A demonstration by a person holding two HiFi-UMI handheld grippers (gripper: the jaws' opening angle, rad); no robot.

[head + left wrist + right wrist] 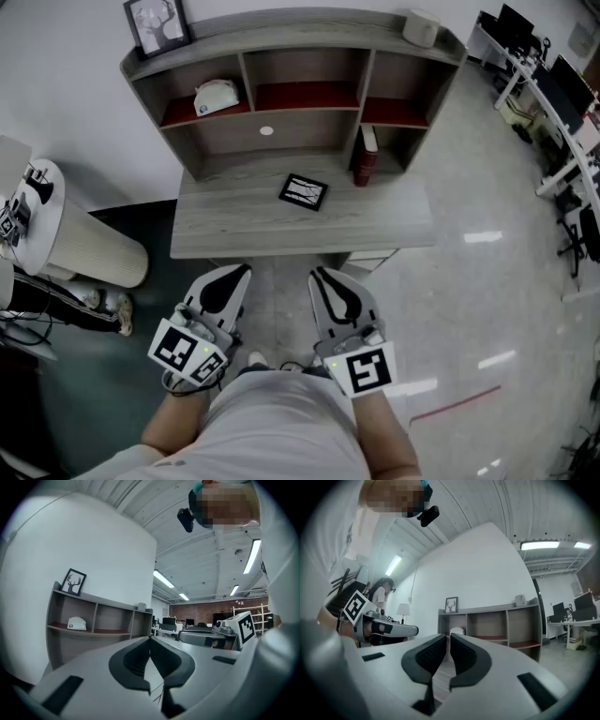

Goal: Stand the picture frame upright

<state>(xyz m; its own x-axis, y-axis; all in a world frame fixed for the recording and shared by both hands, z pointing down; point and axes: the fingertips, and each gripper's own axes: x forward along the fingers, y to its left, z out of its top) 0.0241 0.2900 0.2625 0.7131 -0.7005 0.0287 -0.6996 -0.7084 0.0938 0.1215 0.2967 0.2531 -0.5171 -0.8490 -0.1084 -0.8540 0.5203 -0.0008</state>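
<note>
A small black picture frame [303, 191] lies flat on the grey desk [225, 230], a little right of its middle. Both grippers hover side by side in front of the desk's near edge, well short of the frame. My left gripper [242, 273] has its jaws together and holds nothing; in its own view the left gripper [150, 639] points toward the shelf unit. My right gripper [319, 274] is likewise shut and empty, and the right gripper [447, 637] also aims at the shelves. Neither gripper view shows the flat frame.
A shelf unit [300, 47] stands at the desk's back, with an upright deer picture [157, 23] on its top left and a white roll [422, 26] at the right. A white cap [216, 95] and red books [365, 155] sit in its compartments. A lamp [94, 248] stands to the left.
</note>
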